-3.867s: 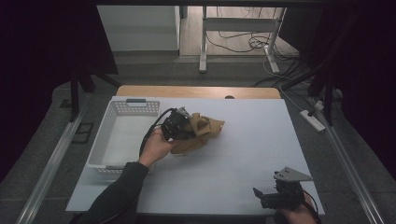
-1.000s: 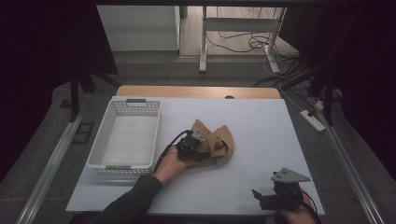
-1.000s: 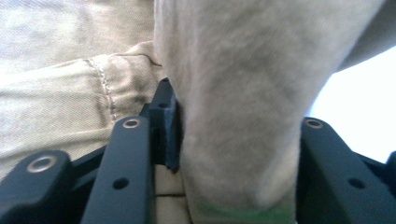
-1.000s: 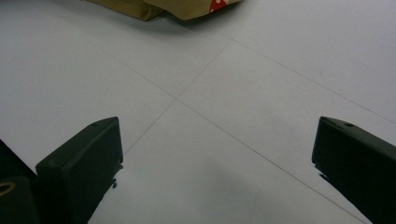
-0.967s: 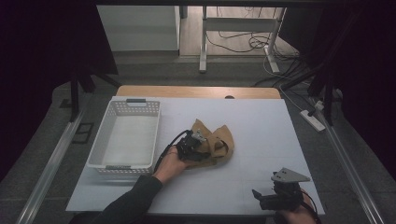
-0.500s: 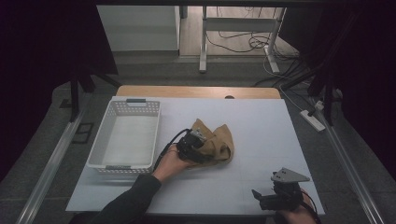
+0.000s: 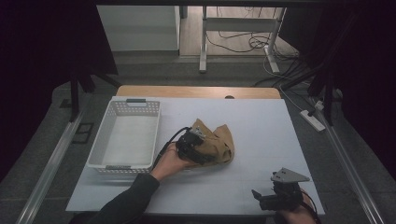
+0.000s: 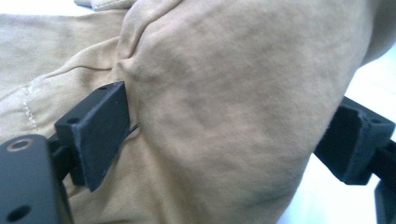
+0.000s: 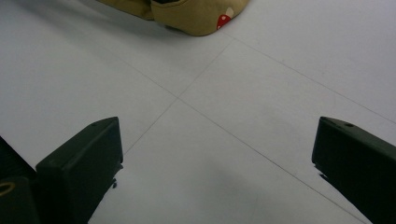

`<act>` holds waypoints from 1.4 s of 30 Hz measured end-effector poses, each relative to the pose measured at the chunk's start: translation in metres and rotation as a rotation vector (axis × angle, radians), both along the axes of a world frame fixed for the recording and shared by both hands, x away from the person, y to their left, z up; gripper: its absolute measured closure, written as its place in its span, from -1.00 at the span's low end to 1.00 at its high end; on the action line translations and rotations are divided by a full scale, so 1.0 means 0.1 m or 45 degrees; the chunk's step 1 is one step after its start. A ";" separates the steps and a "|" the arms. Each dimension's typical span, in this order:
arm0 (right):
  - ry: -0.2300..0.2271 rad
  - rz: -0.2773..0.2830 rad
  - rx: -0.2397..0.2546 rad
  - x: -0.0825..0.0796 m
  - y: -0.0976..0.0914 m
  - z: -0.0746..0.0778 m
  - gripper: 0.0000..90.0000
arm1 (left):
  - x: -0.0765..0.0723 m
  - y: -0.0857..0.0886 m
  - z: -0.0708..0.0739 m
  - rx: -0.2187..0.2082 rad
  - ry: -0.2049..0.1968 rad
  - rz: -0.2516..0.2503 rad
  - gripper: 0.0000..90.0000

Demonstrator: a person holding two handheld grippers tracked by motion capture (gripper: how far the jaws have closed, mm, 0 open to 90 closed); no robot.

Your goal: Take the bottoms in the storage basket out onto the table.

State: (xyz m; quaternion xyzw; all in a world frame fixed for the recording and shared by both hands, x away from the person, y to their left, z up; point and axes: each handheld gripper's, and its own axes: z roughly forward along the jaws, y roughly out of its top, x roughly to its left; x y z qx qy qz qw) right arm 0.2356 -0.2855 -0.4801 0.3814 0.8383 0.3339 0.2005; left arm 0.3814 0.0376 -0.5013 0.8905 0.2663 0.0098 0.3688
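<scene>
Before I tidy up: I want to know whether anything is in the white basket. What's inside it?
The white basket shows a bare white floor, with nothing lying on it. The tan cloth sits beside it on the table. The near wall hides a strip of the floor.

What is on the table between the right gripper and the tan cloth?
Nothing: in the right gripper view, bare white table stretches from the right gripper to the tan cloth.

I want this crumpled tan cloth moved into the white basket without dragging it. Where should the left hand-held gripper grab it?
Pinch the raised fold of the crumpled tan cloth, where the left hand-held gripper already straddles it with jaws just opened. Come from the cloth's basket side: the bunched ridge stands proud of the table, so both pads can likely close around it.
</scene>
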 end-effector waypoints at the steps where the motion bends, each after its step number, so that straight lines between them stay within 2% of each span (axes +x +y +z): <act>1: 0.000 0.001 0.002 0.00 0.00 0.00 -0.95 | 0.00 0.00 0.01 -0.006 0.007 0.002 -0.76; 8: 0.000 0.001 0.000 0.00 0.00 0.00 -0.95 | -0.02 0.02 0.07 -0.005 0.019 -0.004 -0.81; 21: 0.000 0.002 0.004 0.00 0.00 0.00 -0.95 | -0.09 0.01 0.21 0.015 -0.042 -0.020 -0.92; 30: 0.001 0.001 0.005 0.00 0.00 0.00 -0.95 | -0.08 0.08 0.26 -0.024 -0.058 -0.007 -1.00; 42: 0.000 0.002 0.006 0.00 0.00 0.00 -0.95 | -0.07 0.18 0.32 -0.073 -0.087 -0.001 -1.00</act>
